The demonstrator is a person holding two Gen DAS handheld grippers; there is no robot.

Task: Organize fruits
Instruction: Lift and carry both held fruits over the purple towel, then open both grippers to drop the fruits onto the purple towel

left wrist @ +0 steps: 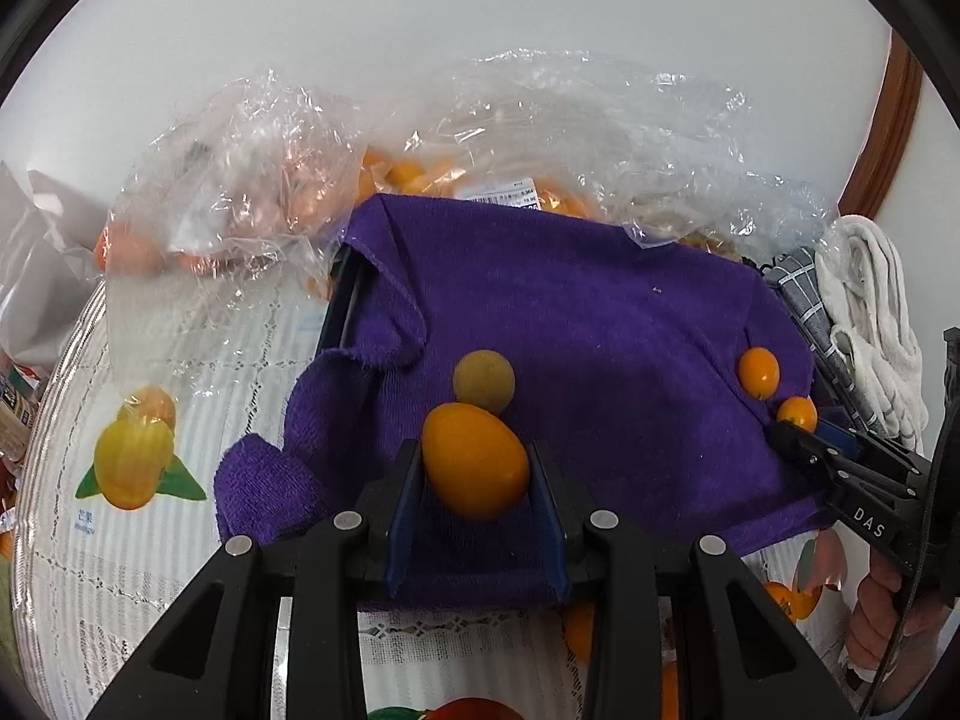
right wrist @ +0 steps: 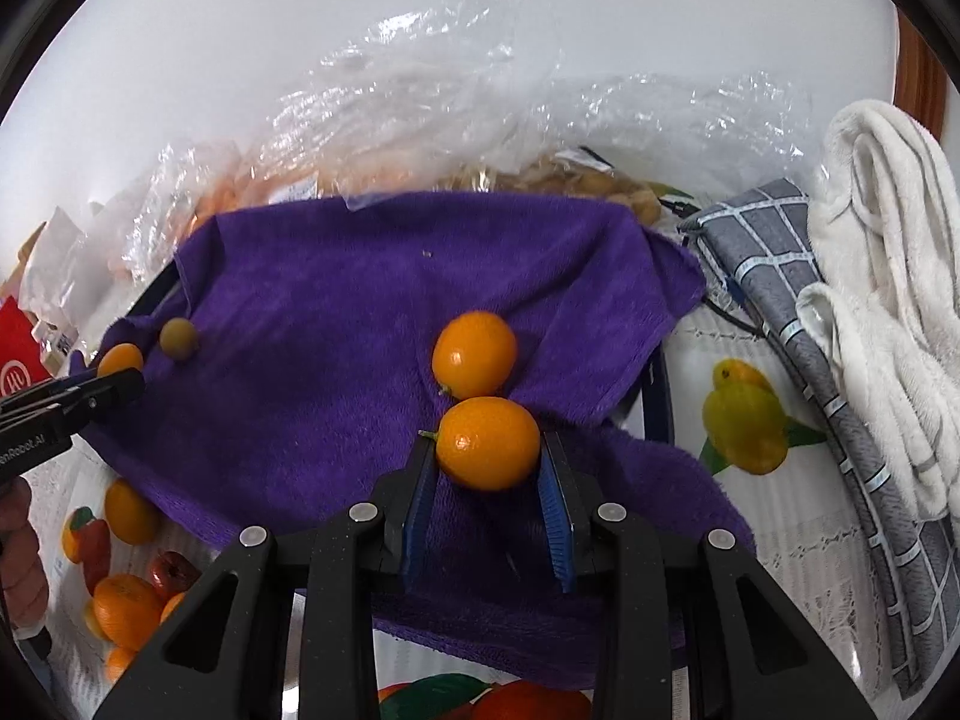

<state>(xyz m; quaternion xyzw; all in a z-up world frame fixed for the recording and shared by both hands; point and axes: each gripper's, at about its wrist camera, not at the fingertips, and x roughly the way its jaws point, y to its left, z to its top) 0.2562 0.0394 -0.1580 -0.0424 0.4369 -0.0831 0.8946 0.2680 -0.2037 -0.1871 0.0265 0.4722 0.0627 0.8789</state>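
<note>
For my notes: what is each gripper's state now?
Left gripper: shut on an orange fruit.
Right gripper: shut on another orange fruit.

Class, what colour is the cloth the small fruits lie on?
Purple cloth, clearest in the right wrist view.

both cameras are sitting just behind their own fingers (left wrist: 414,498) (right wrist: 555,501), looking steeply down and forward, close over the purple towel (left wrist: 570,324) (right wrist: 336,300) on the table (left wrist: 150,588). the left view is looking from the towel's left part, the right view from its right. both are sharing the towel, the clear bags (left wrist: 540,120) (right wrist: 456,96) behind it, and each other's gripper at the frame edge.
</note>
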